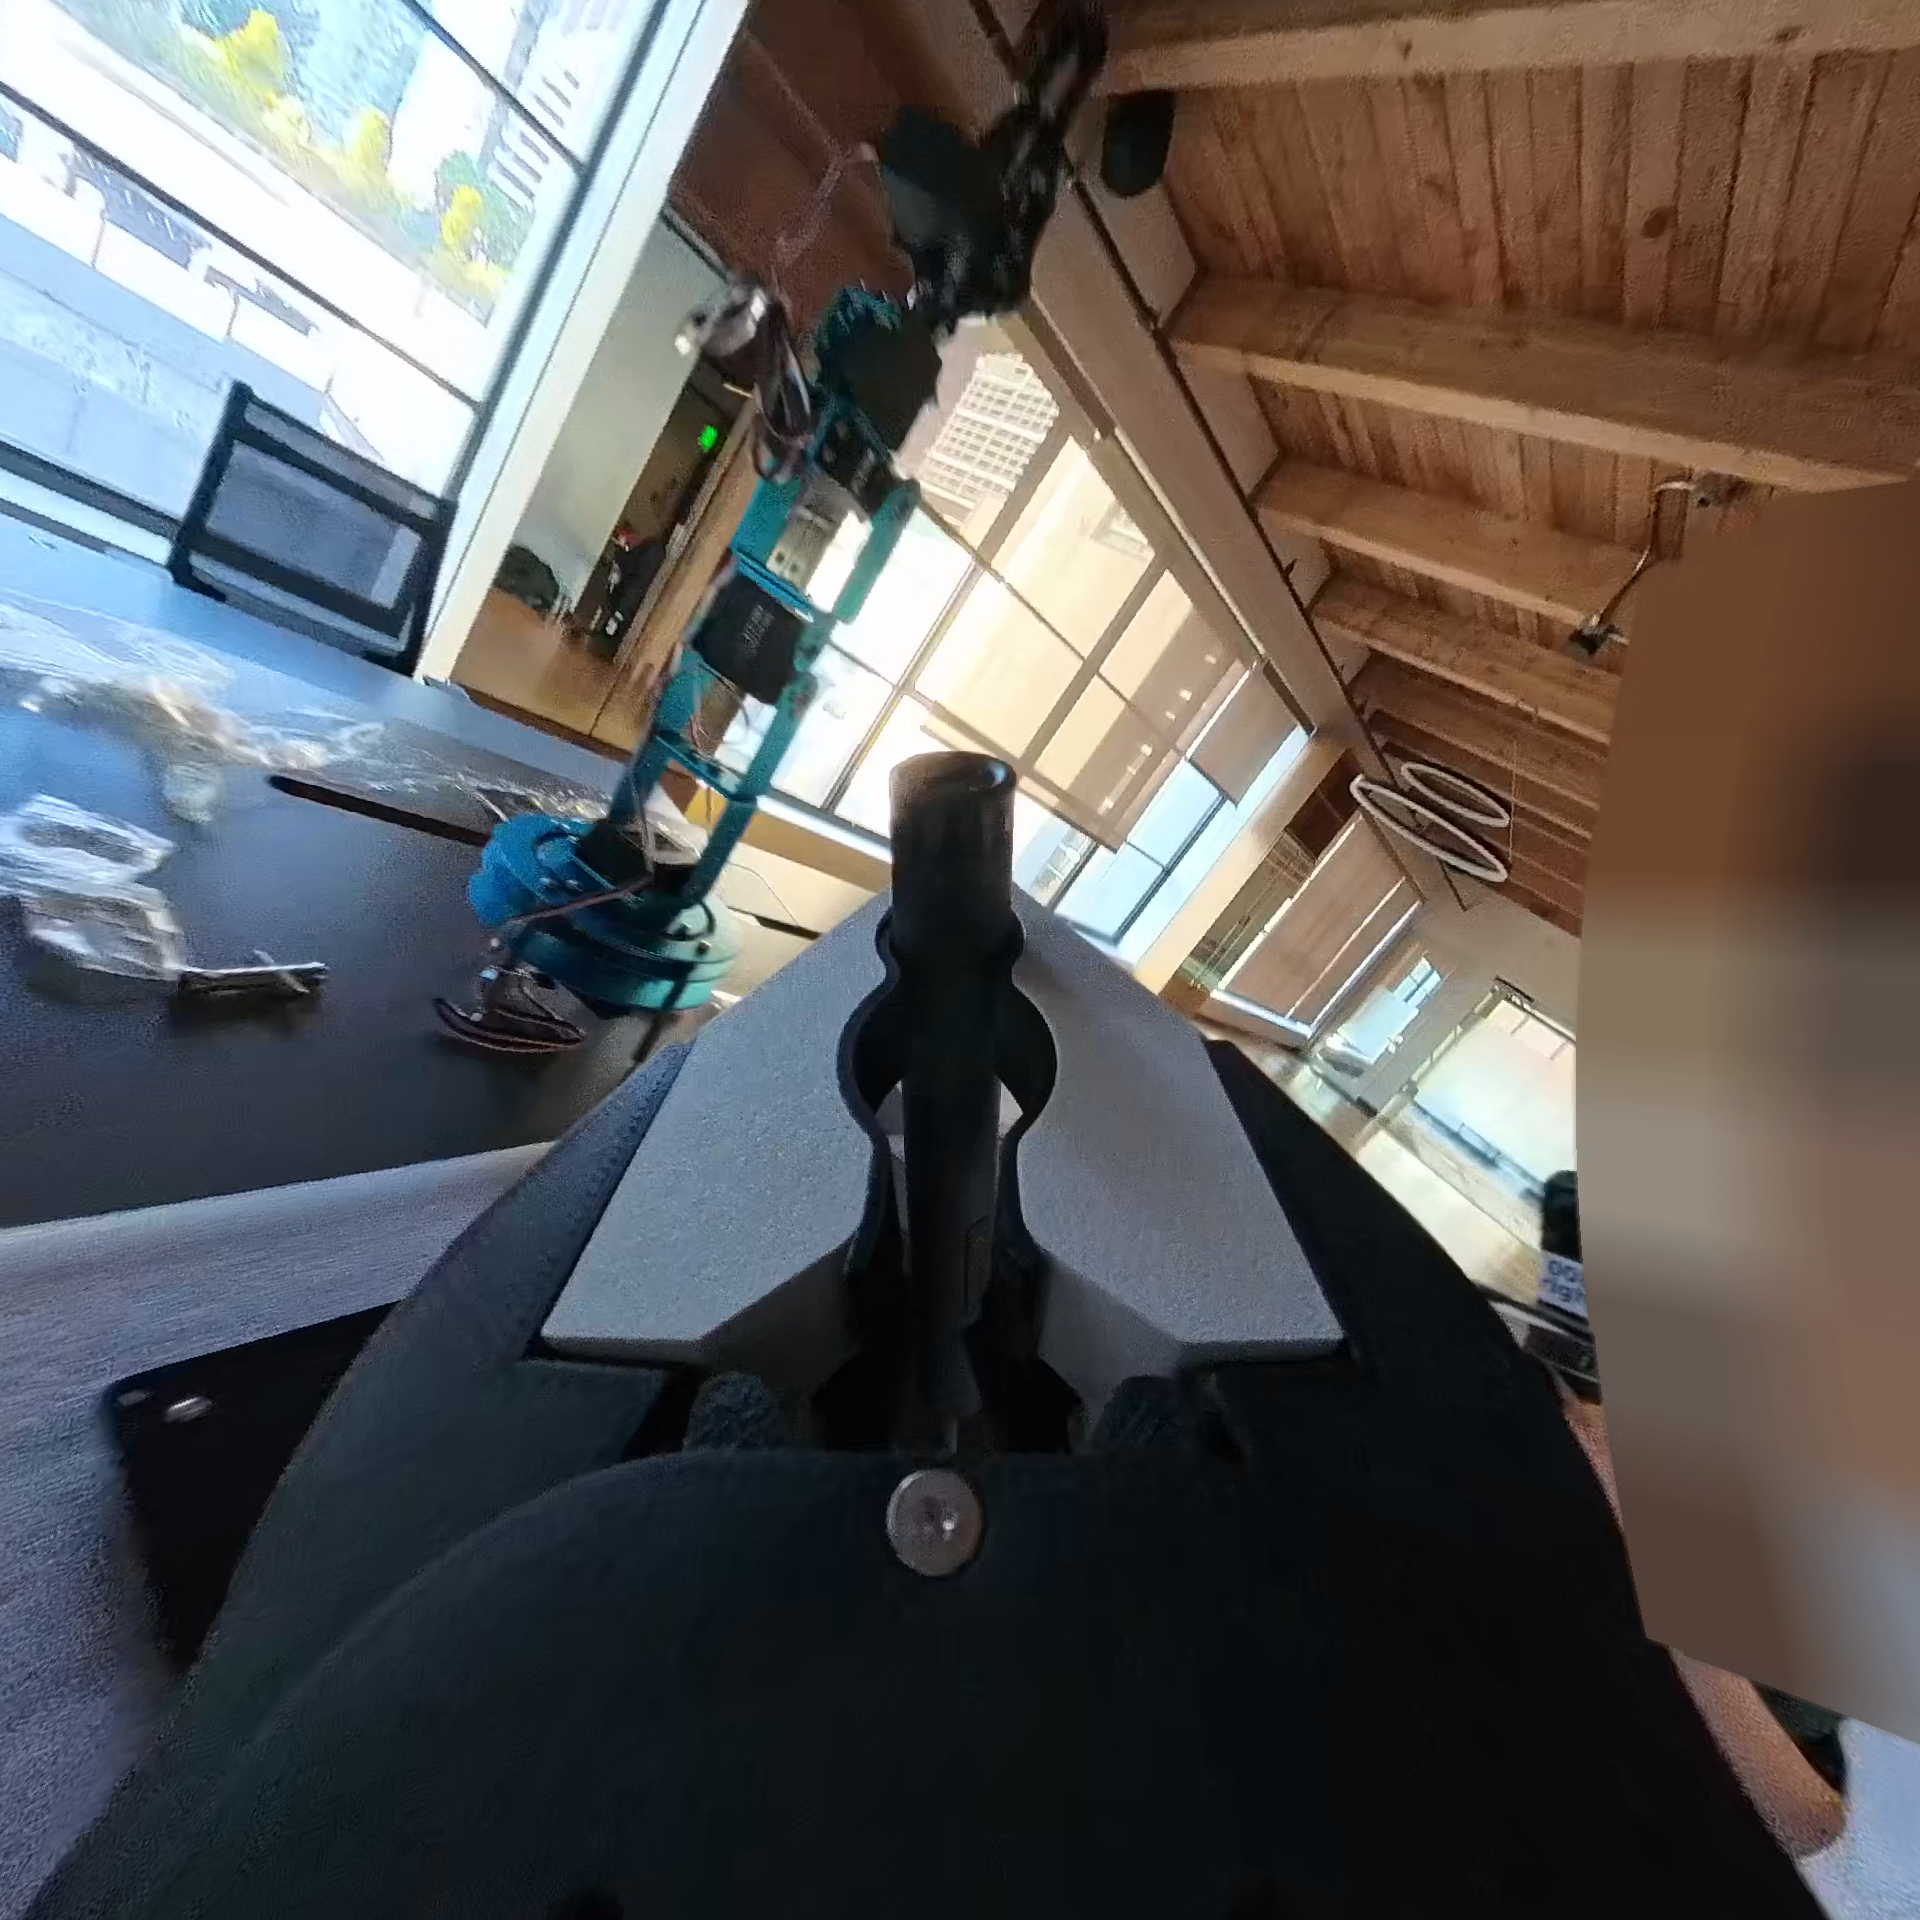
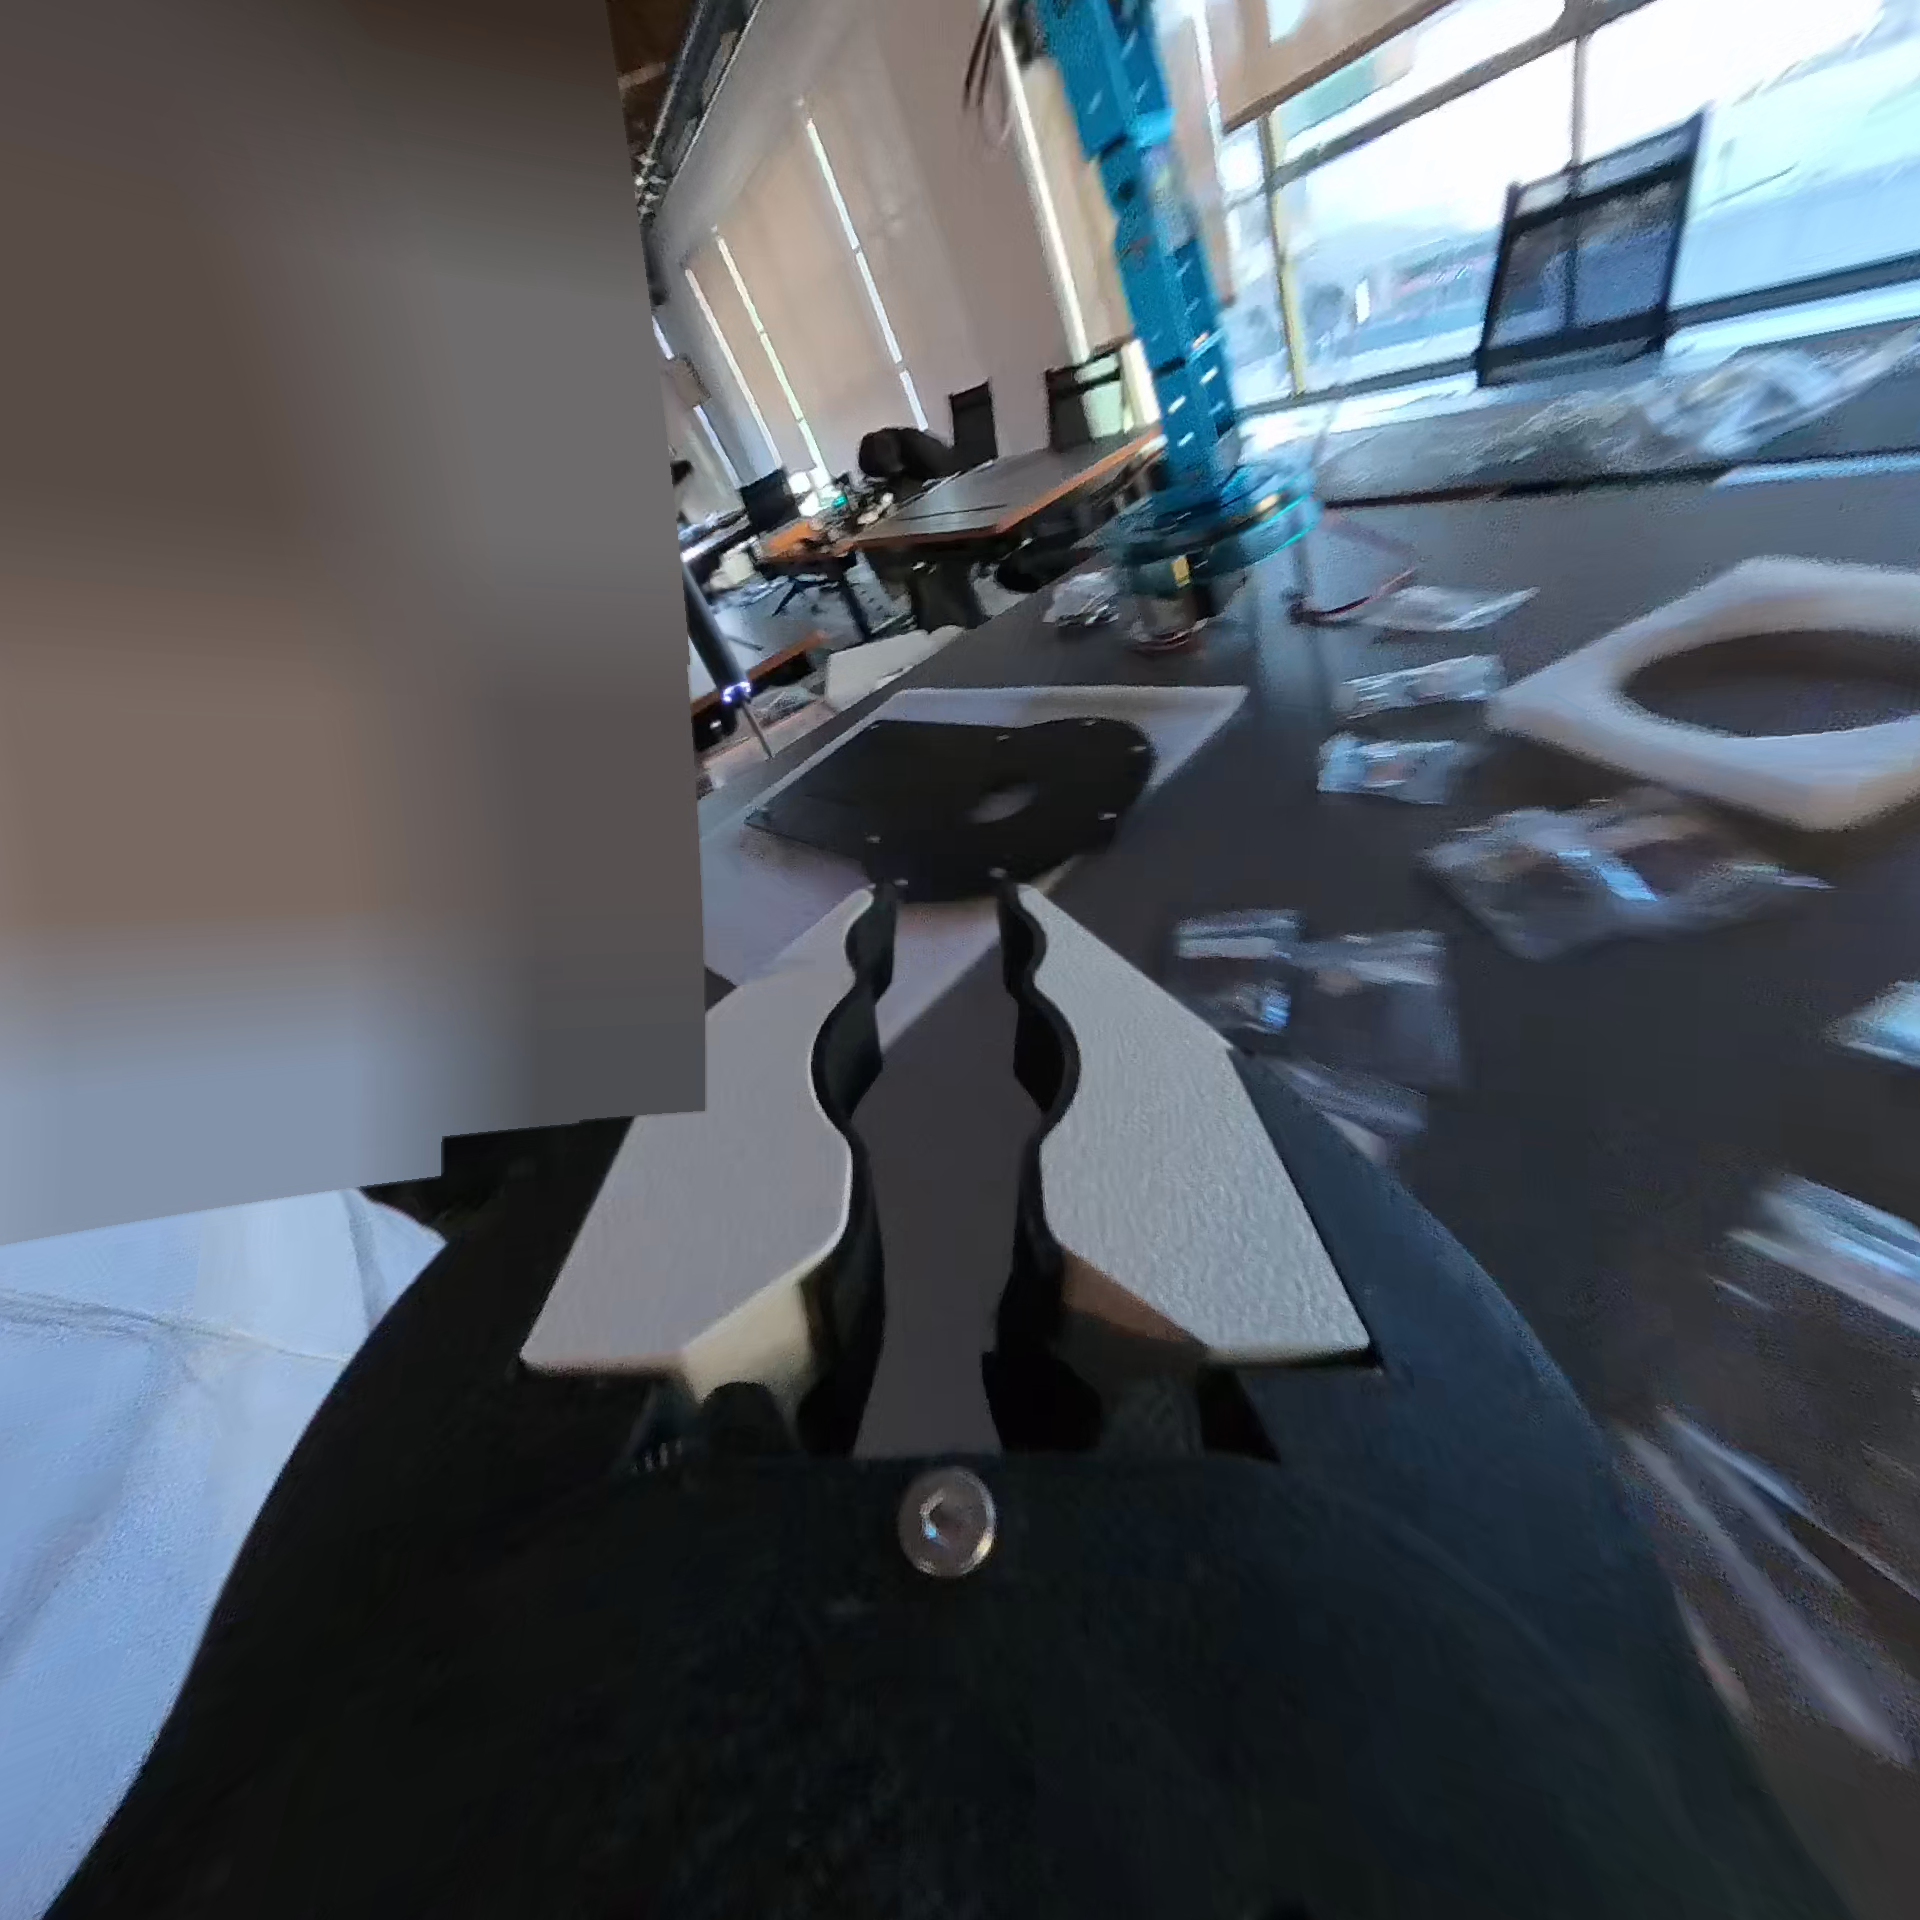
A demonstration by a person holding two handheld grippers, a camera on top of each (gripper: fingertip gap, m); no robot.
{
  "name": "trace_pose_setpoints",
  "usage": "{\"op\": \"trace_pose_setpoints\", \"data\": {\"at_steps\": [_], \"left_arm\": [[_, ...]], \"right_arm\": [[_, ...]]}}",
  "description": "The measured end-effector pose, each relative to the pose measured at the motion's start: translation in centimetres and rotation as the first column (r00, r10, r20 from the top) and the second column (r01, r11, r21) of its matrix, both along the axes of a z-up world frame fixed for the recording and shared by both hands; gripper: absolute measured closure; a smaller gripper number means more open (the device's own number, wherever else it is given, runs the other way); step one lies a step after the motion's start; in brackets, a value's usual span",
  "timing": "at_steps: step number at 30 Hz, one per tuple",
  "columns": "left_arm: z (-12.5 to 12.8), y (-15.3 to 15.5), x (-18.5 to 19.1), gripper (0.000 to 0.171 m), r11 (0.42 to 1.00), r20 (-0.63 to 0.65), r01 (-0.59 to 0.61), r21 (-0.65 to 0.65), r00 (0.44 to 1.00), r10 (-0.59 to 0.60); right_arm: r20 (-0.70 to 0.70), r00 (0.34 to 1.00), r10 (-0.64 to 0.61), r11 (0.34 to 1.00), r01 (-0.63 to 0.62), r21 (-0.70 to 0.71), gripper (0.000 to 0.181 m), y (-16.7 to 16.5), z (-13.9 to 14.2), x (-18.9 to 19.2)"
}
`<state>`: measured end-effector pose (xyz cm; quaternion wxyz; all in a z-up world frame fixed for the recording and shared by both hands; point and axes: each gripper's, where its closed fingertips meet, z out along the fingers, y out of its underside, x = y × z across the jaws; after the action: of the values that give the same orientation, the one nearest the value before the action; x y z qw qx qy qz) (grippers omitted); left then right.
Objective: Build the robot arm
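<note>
My left gripper is shut on a black rod-shaped tool, likely a screwdriver handle, which sticks out past the fingertips and points up and away. It is tilted above a dark table. A small blue robot arm kit stands on that table ahead and to the left. My right gripper is open and empty, with a narrow gap between its wavy fingers. It hovers just before a black round plate lying on a white sheet. The blue robot arm stands farther back.
Clear plastic bags of small parts and a metal piece lie on the table's left. A white foam frame and several scattered packets lie at the right. A black framed stand is near the window. The gap from one gripper's tips to the other's is roughly 40 cm. The right gripper is farther from the small blue robot arm kit, some 45 cm, than the left, some 25 cm.
</note>
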<state>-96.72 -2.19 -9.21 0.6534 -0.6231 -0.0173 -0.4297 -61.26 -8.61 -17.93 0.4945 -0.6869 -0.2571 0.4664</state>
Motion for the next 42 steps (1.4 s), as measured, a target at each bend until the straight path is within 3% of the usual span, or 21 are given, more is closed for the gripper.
{"op": "trace_pose_setpoints", "data": {"at_steps": [4, 6, 10, 13, 17, 24, 26, 29, 32, 35, 37, 39, 40, 42], "left_arm": [[-0.2, -2.1, -4.4, 0.164, 1.000, 0.042, -0.016, 0.023, 0.999, 0.015], [-0.3, -3.0, -6.0, 0.164, 0.999, 0.075, -0.008, 0.038, 0.997, 0.006], [-0.6, -4.3, -8.5, 0.164, 0.998, 0.108, 0.028, 0.053, 0.994, -0.033], [-1.4, -4.9, -10.4, 0.164, 0.999, 0.118, 0.013, 0.045, 0.993, -0.018], [-3.4, -5.2, -11.5, 0.164, 0.998, 0.221, 0.057, -0.015, 0.974, -0.053], [-7.9, -4.0, -9.7, 0.164, 0.966, 0.413, 0.184, -0.181, 0.906, -0.095], [-9.0, -3.7, -9.5, 0.164, 0.956, 0.433, 0.192, -0.220, 0.898, -0.081], [-8.7, -3.2, -9.9, 0.164, 0.961, 0.461, 0.159, -0.227, 0.886, -0.038], [-7.2, -2.2, -8.3, 0.164, 0.964, 0.402, 0.153, -0.216, 0.914, -0.055], [-4.9, -0.6, -5.4, 0.163, 0.970, 0.267, 0.152, -0.191, 0.959, -0.098], [-3.2, 0.3, -3.4, 0.163, 0.975, 0.165, 0.150, -0.165, 0.979, -0.122], [-1.8, 0.8, -1.6, 0.163, 0.979, 0.064, 0.145, -0.144, 0.988, -0.138], [-1.3, 1.0, -0.9, 0.163, 0.980, 0.014, 0.142, -0.136, 0.990, -0.142], [-0.6, 1.1, 0.2, 0.163, 0.984, -0.075, 0.130, -0.120, 0.987, -0.140]], "right_arm": [[0.052, 0.989, 0.138, 0.987, -0.133, -0.086, 0.158, 0.4, -2.5, -10.4], [0.156, 0.976, 0.151, 0.988, -0.143, -0.057, 0.158, 1.2, -3.8, -14.6], [0.381, 0.922, 0.074, 0.987, -0.123, 0.105, 0.158, 3.2, -5.5, -20.3], [0.432, 0.896, 0.098, 0.983, -0.154, 0.096, 0.157, 3.0, -6.5, -23.0], [0.543, 0.836, 0.083, 0.977, -0.175, 0.119, 0.154, 2.8, -8.0, -22.6], [0.660, 0.747, 0.080, 0.965, -0.223, 0.135, 0.149, 2.5, -9.4, -17.4], [0.639, 0.762, 0.103, 0.971, -0.218, 0.102, 0.149, 2.1, -9.4, -17.2], [0.436, 0.871, 0.225, 0.965, -0.263, 0.027, 0.150, 0.4, -6.9, -20.6], [0.189, 0.920, 0.344, 0.939, -0.340, -0.054, 0.150, 0.4, -2.6, -25.8], [0.010, 0.875, 0.483, 0.868, -0.477, -0.138, 0.140, 1.5, 1.1, -31.6], [0.096, 0.832, 0.547, 0.828, -0.521, -0.207, 0.125, 2.4, 0.4, -34.6], [0.191, 0.797, 0.573, 0.816, -0.532, -0.229, 0.121, 2.7, -0.4, -36.3], [0.212, 0.790, 0.575, 0.816, -0.535, -0.219, 0.123, 2.7, -0.3, -36.9], [0.242, 0.784, 0.571, 0.821, -0.549, -0.158, 0.149, 2.5, 0.3, -37.5]]}}
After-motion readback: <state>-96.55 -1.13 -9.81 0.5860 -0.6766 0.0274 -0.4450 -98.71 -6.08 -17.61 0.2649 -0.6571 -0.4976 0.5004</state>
